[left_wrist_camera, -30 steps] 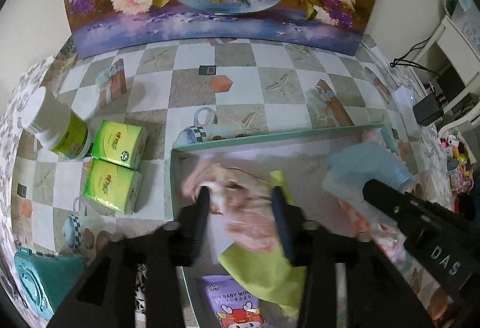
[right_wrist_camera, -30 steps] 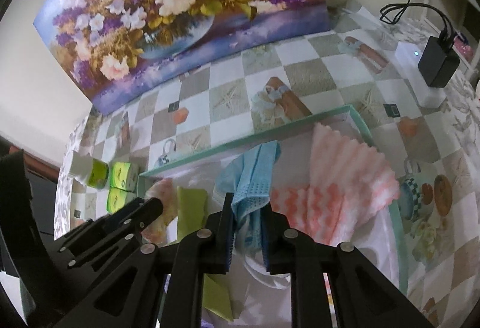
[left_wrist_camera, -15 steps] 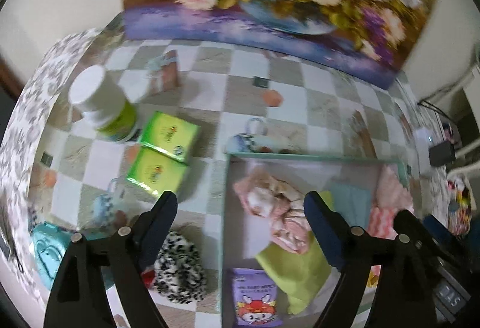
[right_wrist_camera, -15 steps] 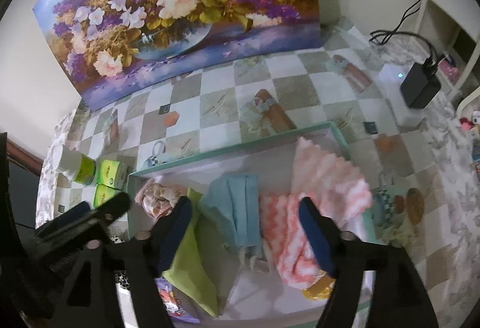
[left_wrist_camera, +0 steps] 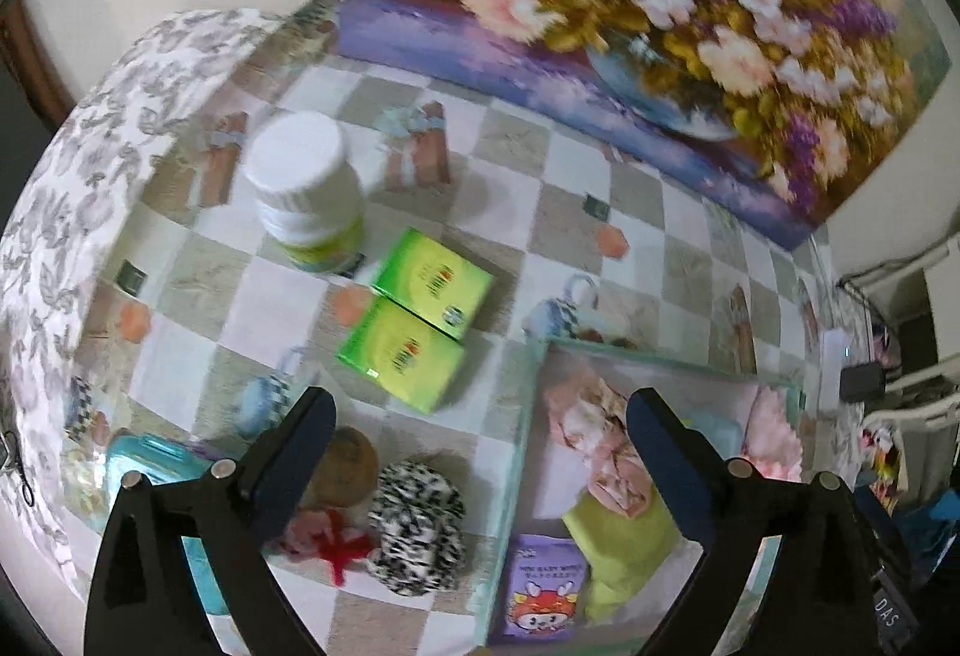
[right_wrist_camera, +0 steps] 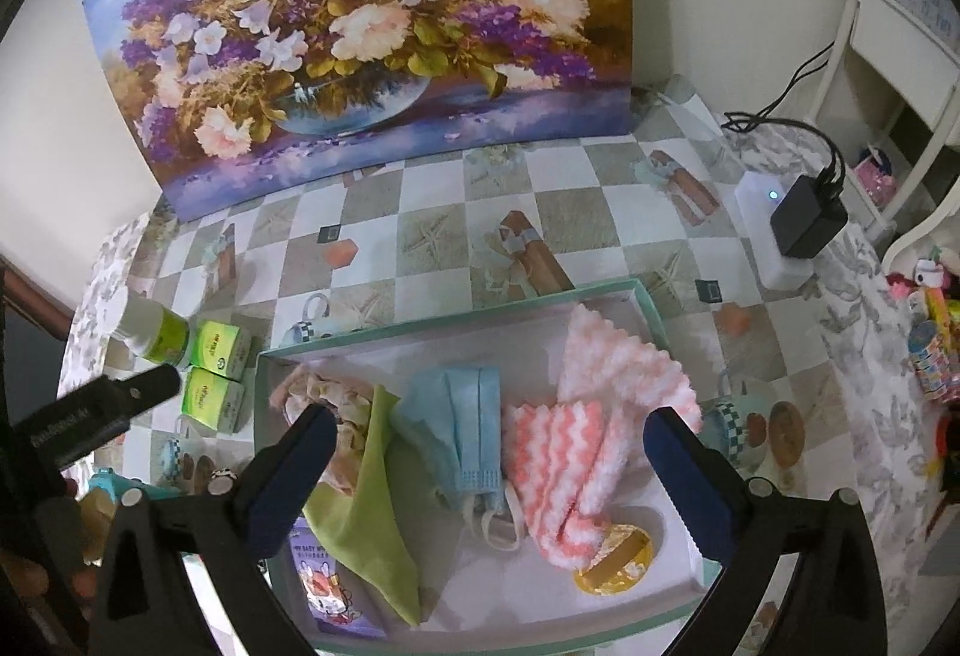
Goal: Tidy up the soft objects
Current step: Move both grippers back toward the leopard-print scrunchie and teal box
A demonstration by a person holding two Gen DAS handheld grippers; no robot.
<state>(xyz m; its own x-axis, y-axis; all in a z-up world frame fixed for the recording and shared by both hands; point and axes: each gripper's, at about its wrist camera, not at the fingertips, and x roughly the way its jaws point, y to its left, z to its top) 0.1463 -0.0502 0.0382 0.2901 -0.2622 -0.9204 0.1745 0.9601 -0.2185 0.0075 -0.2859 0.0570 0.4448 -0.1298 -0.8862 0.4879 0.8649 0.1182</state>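
Both tongs, my left gripper (left_wrist_camera: 480,446) and right gripper (right_wrist_camera: 489,446), have just spread wide, nothing pinched. My tray (right_wrist_camera: 456,323) holds a blue mask (right_wrist_camera: 462,425), pink-white cloth (right_wrist_camera: 576,452), green cloth (right_wrist_camera: 372,500), floral fabric (left_wrist_camera: 591,431) and wipes pack (left_wrist_camera: 543,593); spotted plush (left_wrist_camera: 417,518) lies just outside.

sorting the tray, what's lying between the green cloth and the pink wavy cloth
The blue face mask lies between the green cloth and the pink wavy cloth, inside the tray. The right wrist view shows it best.
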